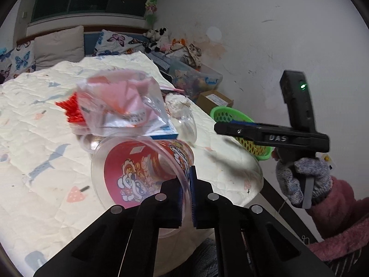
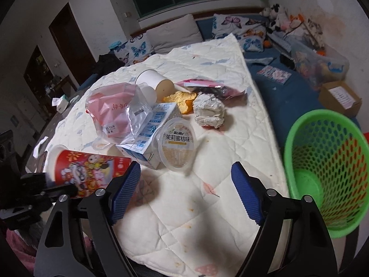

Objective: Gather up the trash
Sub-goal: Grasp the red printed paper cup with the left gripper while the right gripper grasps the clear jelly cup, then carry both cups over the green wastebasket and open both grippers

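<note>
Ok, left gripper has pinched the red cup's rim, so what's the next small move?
Probably lift the red cup clear of the quilt and carry it toward the green basket. The left gripper is shut on the cup's clear rim, the basket stands open at the table's edge, and the right gripper hangs open and empty over the quilt.

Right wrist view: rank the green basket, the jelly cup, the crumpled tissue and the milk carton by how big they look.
1. green basket, though nearest the camera
2. milk carton
3. jelly cup and crumpled tissue look alike
</note>
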Tool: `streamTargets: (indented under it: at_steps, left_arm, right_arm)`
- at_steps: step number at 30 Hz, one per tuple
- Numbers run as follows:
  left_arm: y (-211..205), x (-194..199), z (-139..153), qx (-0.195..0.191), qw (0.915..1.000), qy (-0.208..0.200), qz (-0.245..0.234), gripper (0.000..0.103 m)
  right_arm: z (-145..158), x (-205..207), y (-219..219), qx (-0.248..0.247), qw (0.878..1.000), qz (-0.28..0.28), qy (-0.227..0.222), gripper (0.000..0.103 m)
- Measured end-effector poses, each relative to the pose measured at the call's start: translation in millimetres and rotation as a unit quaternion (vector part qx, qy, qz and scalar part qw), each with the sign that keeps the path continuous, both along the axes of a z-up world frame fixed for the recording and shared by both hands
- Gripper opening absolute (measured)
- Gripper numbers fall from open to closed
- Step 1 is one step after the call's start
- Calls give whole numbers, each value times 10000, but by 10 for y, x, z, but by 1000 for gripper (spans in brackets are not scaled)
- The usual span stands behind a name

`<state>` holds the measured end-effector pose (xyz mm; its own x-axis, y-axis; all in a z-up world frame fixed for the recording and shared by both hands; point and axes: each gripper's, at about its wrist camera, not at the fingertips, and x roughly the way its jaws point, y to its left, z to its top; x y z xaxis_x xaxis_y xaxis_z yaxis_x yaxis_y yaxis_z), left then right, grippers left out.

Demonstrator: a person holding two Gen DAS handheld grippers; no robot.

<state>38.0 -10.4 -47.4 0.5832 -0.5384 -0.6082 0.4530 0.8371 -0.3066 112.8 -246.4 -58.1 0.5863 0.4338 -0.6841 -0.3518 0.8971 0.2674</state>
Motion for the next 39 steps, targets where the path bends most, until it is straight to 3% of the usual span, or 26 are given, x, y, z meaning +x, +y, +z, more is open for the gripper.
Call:
streamTargets:
  at_steps: [8,27,39]
  left_arm:
    - [204,-85,240,-2,9993,-281,261,5]
    - [394,8,536,-62,9966,-574,581,5]
    - [222,121,726,-76,9960,-821,358,5]
  right_arm:
    - [-134,282,99,395,9984,293,266,70]
    - [-441,784,73,1427,9819,690,1033,70]
    - [-278,588,-10,1311,9874,634,616,66]
